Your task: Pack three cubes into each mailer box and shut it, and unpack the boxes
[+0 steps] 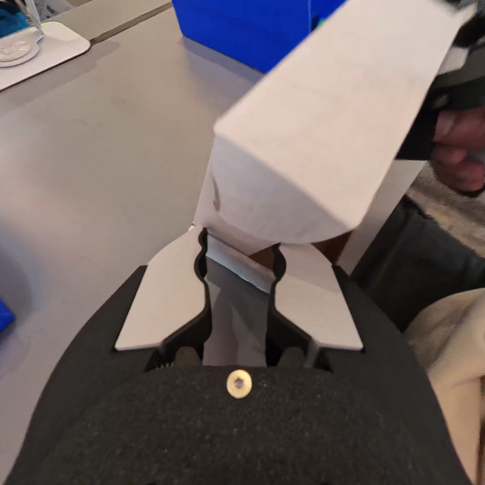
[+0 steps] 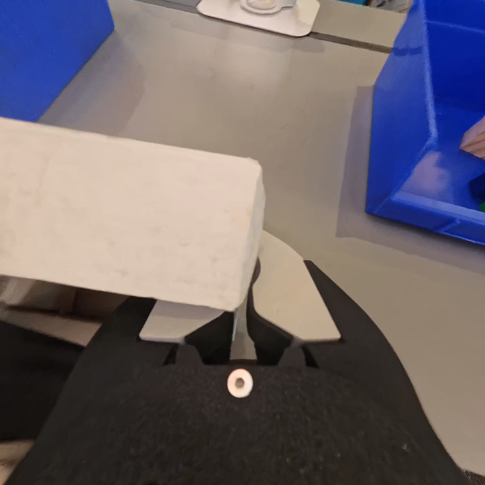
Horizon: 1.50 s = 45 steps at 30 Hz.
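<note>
Left wrist view first: the left gripper [image 1: 237,252] has its fingers parted with a clear gap, and a loose white flap of the mailer box [image 1: 315,126] sits between them, not pinched as far as I can tell. The box hangs in the air, tilted, its long axis running from those fingertips up and away to the right, where the right gripper [image 1: 462,86] and the person's hand [image 1: 459,154] have the far end. You can see brown cardboard inside at the near end, so that end looks open.

Right wrist view: the right gripper [image 2: 244,301] is squeezed nearly together on a thin edge at the box's [image 2: 126,217] corner, so it's the one carrying it. The box stretches off to the left from there.

My guess is the next move hinges on that near flap, since the left gripper is right at it.

Further out there's bare grey table [image 2: 236,105] under the box, a blue bin [image 2: 409,157] to the right with a few things in it, another blue bin [image 2: 47,52] far left, and a white mat [image 2: 275,23] at the back. Plenty of room between the bins.
</note>
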Available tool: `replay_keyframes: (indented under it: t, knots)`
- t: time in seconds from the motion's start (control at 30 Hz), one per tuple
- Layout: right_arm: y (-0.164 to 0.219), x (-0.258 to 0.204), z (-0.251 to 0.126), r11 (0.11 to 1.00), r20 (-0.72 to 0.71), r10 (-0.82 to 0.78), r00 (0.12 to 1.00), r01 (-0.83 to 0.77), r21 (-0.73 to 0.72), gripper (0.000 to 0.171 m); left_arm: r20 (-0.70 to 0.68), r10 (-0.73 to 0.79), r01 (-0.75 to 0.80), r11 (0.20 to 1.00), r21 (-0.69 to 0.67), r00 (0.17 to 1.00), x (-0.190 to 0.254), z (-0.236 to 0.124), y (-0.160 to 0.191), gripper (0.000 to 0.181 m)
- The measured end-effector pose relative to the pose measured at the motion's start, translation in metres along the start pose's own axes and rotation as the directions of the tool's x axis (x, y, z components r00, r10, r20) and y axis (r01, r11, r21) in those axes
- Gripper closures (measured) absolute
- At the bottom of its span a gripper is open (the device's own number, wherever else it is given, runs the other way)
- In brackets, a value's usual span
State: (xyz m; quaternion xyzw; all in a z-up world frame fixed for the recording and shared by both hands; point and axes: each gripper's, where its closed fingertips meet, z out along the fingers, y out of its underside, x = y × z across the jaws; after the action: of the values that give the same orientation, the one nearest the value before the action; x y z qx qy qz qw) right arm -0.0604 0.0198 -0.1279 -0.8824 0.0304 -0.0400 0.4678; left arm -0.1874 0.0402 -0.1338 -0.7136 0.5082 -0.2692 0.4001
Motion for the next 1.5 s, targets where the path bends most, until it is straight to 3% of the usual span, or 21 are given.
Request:
replay_keyframes:
  t: [0.03, 0.07, 0.13, 0.3, 0.47, 0.6, 0.73, 0.9, 1.1, 1.27, 1.5]
  knots:
    - [0.004, -0.003, -0.001, 1.000, 0.044, -0.002, 0.999, 0.003, -0.015, 0.165, -0.009, -0.019, 0.019, 1.000, 0.023, 1.000, 0.000, -0.005, -0.004, 0.127]
    - [0.010, -0.005, -0.004, 1.000, 0.077, -0.013, 0.997, 0.015, -0.026, 0.161, -0.003, -0.026, 0.026, 0.998, 0.049, 1.000, -0.002, -0.011, -0.008, 0.123]
    - [0.013, -0.001, -0.012, 0.999, 0.092, -0.049, 0.995, 0.047, 0.026, 0.136, 0.015, -0.020, 0.018, 0.995, 0.096, 1.000, -0.004, -0.021, -0.015, 0.116]
    - [0.013, 0.014, -0.036, 0.979, 0.077, -0.128, 0.989, 0.113, 0.172, 0.140, 0.049, 0.075, -0.082, 0.985, 0.151, 0.996, 0.012, -0.036, -0.022, 0.122]
    - [-0.011, 0.015, -0.056, 0.942, 0.045, -0.138, 0.989, 0.117, 0.316, 0.140, 0.101, 0.160, -0.179, 0.959, 0.218, 0.982, 0.031, -0.039, -0.043, 0.133]
    - [-0.024, 0.016, -0.075, 0.899, -0.048, -0.187, 0.981, 0.191, 0.395, 0.164, 0.140, 0.168, -0.198, 0.952, 0.234, 0.976, 0.035, -0.042, -0.049, 0.160]
    - [-0.012, 0.011, -0.075, 0.907, -0.104, -0.272, 0.957, 0.291, 0.303, 0.165, 0.155, 0.204, -0.232, 0.955, 0.186, 0.967, 0.038, -0.043, -0.039, 0.167]
    - [0.023, -0.006, -0.079, 0.957, 0.013, -0.242, 0.970, 0.236, 0.170, 0.165, 0.078, 0.186, -0.193, 0.976, 0.100, 0.979, 0.055, -0.047, -0.007, 0.173]
    - [0.071, -0.015, -0.051, 0.976, 0.135, -0.207, 0.969, 0.214, -0.041, 0.164, 0.026, 0.137, -0.136, 0.990, -0.047, 0.990, 0.054, -0.031, 0.032, 0.173]
    - [0.070, -0.021, -0.034, 0.987, 0.198, -0.154, 0.968, 0.161, -0.023, 0.164, 0.000, 0.067, -0.067, 0.993, -0.097, 0.998, 0.042, -0.019, 0.045, 0.175]
    - [0.060, -0.012, -0.007, 0.978, 0.199, -0.196, 0.960, 0.207, -0.035, 0.163, 0.041, 0.153, -0.146, 0.980, -0.136, 0.987, 0.013, 0.005, 0.042, 0.176]
